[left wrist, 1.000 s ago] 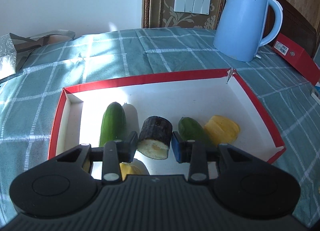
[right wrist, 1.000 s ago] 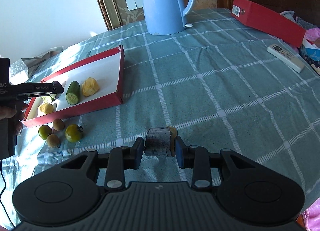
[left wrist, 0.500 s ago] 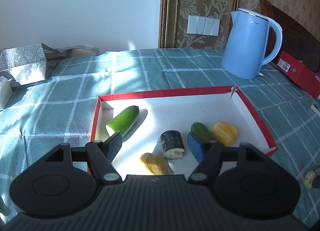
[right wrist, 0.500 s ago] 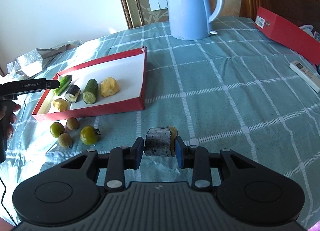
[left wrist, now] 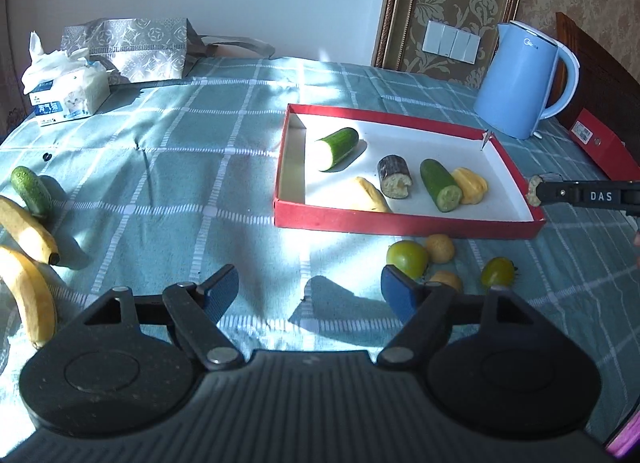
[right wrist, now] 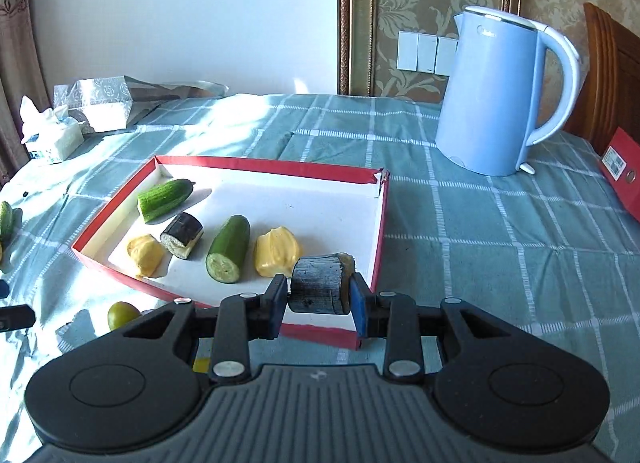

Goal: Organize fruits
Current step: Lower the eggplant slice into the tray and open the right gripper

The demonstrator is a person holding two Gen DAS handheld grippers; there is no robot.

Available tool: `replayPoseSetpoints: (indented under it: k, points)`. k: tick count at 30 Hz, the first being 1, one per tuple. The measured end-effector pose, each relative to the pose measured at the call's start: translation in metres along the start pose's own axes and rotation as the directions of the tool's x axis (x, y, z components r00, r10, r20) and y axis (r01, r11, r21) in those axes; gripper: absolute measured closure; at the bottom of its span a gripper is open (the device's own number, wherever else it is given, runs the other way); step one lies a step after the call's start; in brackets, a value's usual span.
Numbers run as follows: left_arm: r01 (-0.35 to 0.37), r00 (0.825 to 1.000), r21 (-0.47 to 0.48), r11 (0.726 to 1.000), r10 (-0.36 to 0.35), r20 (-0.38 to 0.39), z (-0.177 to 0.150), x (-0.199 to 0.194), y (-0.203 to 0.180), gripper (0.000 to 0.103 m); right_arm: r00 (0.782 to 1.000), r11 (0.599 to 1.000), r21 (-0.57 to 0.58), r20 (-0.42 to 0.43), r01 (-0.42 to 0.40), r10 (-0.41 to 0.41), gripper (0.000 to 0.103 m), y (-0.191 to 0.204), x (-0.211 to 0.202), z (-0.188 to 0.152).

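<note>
Step in hand: loading the red tray. The right claw carries a dark-skinned chunk over the tray's near right corner, just ahead of the front wall. Its jaws stand narrow, pads pressed on both sides of the chunk, which lies level between them.

The left claw hangs over bare counter, short of the tray. Its jaws are opening and stand wide, with nothing between them. The nearest loose fruit, a green tomato, lies just beyond its right pad; bananas lie well off to its left.

Judgement: the next move calls for lowering the chunk into the free floor right of the yellow piece, then releasing. The left claw needs a fresh fruit; the tomato is round and may roll.
</note>
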State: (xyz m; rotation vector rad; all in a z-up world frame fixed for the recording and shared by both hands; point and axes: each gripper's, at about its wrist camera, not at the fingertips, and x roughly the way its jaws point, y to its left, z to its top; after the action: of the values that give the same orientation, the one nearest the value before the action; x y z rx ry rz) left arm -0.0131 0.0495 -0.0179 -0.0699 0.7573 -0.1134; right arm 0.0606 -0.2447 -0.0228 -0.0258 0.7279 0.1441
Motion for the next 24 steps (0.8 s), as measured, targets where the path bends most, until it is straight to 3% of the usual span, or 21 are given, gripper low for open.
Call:
replayPoseSetpoints:
  k: [6,10,13,15,17,20,24]
  points:
    - [-0.066,0.998,-0.039,0.997,0.065,-0.009,-0.017,-0.018,0.013,0.027,0.997,0.999,-0.045,-0.082,0.002,-0.005,0.07,0.0,0.048,0.0]
    - [-0.078,0.997,-0.056,0.995,0.078,-0.013,-0.021,-0.023,0.015,0.027,0.997,0.999,-0.045,-0.074,0.004,-0.007,0.068,-0.002,0.052,-0.003]
    - [-0.069,0.998,-0.047,0.997,0.069,-0.005,-0.018,-0.023,0.01,0.027,1.0,0.999,-0.04,-0.019,-0.007,0.006,0.065,-0.005,0.029,-0.001]
    - [-0.053,0.999,-0.031,0.998,0.053,0.004,-0.015,-0.021,0.003,0.027,1.0,0.999,-0.034,0.02,-0.02,0.021,0.049,-0.007,0.007,-0.002]
    - [-0.031,0.999,-0.006,0.999,0.031,0.012,-0.01,-0.017,-0.007,0.026,0.998,0.999,-0.022,0.057,-0.036,0.037,0.039,-0.01,-0.017,-0.009]
    - [0.016,1.0,0.04,0.999,-0.016,0.017,-0.005,-0.01,-0.025,0.026,0.996,0.998,-0.037,0.071,-0.052,0.055,0.039,-0.012,-0.045,-0.027]
    - [0.053,0.998,0.116,0.992,-0.055,0.007,-0.002,0.001,-0.046,0.026,0.999,0.997,-0.059,0.015,-0.043,0.044,0.039,-0.01,-0.059,-0.058]
